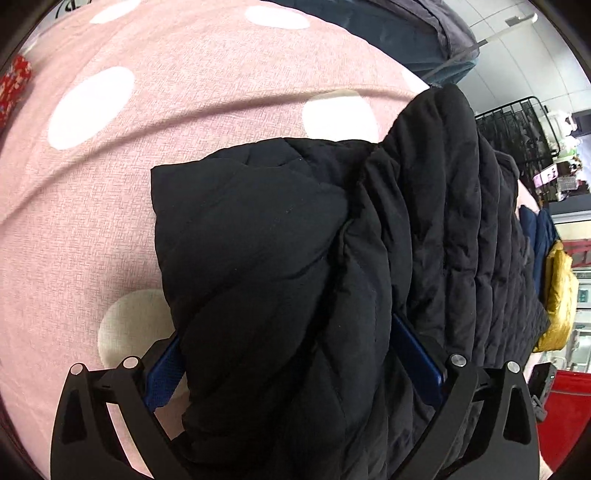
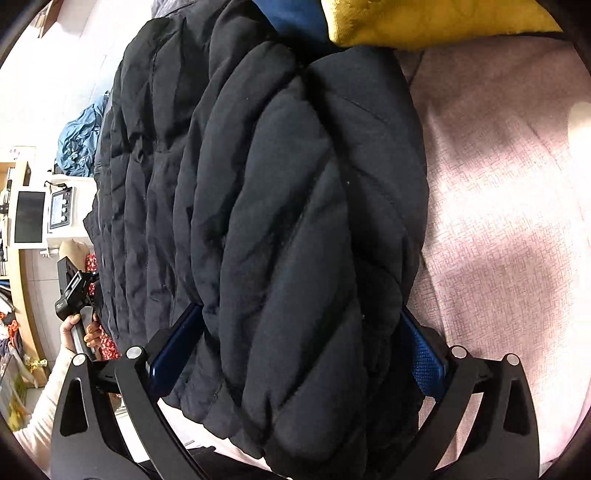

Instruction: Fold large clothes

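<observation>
Between the blue pads of the left gripper [image 1: 295,354] sat a thick bunch of one black quilted jacket [image 1: 332,258], both pads pressed against the fabric, so the gripper was clamped on it. Same story at the right gripper [image 2: 301,343]: its two blue pads squeezed another bunched part of the black quilted jacket [image 2: 280,221].

Jacket count: one black, spread across a pink cloth with white dots [image 1: 147,166] covering the surface under it; whether that surface was a bed or a tabletop could not be told. In the left wrist view five white dots showed, one of them partly hidden under the jacket near the left pad. The jacket ran from the near gripper off to the far right in that view, quilted ribs stacked side by side.

Other clothes: one yellow padded garment [image 1: 557,295] at the far right edge, touching the jacket's end, and one dark blue garment [image 1: 543,236] just beside it. In the right wrist view the yellow padded garment [image 2: 424,22] lay at the far top, the dark blue garment [image 2: 295,18] to its left. One light blue crumpled garment [image 2: 79,144] sat at the left of the jacket. A grey-blue pile [image 1: 406,33] lay far in the left wrist view.

At the left in the right wrist view, one hand [image 2: 79,332] held a black handle.
</observation>
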`<state>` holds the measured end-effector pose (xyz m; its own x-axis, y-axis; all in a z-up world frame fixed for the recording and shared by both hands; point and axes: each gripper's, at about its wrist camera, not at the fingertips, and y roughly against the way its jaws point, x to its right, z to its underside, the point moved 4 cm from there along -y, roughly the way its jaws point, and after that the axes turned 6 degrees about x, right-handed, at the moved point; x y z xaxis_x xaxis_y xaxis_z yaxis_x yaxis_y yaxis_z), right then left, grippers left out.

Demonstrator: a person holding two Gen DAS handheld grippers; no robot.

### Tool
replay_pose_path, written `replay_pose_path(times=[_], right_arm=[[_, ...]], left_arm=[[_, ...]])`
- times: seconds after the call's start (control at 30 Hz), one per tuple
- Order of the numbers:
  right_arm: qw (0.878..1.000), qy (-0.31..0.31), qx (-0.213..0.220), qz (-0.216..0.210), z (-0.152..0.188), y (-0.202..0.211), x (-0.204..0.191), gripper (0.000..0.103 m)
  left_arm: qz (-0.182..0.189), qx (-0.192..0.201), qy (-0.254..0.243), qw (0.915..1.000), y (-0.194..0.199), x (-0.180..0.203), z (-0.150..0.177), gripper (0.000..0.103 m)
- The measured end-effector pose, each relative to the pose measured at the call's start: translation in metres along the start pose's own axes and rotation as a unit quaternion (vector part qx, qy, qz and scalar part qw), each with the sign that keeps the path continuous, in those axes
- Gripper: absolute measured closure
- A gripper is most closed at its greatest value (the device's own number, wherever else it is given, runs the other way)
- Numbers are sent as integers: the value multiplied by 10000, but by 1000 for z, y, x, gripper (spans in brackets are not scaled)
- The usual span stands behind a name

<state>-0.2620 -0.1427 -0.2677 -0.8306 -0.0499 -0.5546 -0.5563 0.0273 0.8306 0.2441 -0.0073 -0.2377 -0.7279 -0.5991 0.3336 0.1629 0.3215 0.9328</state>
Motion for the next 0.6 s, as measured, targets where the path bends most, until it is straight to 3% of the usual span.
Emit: replay_pose_path(times=[0.2, 0.33, 0.5, 0.6], right_arm=[[9989, 172, -26, 434, 0, -10, -18, 5], [9947, 356, 229, 934, 6, -8, -33, 10], [9910, 547, 446, 1137, 15, 3, -52, 34], [9877, 902, 501, 1175, 19, 14, -71, 57]], left_arm=[[-254, 209, -119, 9994, -5, 21, -3, 6], [-420, 435, -517, 9968, 4, 41, 8, 21], [-661, 654, -1252, 9878, 21, 64, 17, 47], [-660, 831, -1286, 9860, 36, 74, 21, 59]])
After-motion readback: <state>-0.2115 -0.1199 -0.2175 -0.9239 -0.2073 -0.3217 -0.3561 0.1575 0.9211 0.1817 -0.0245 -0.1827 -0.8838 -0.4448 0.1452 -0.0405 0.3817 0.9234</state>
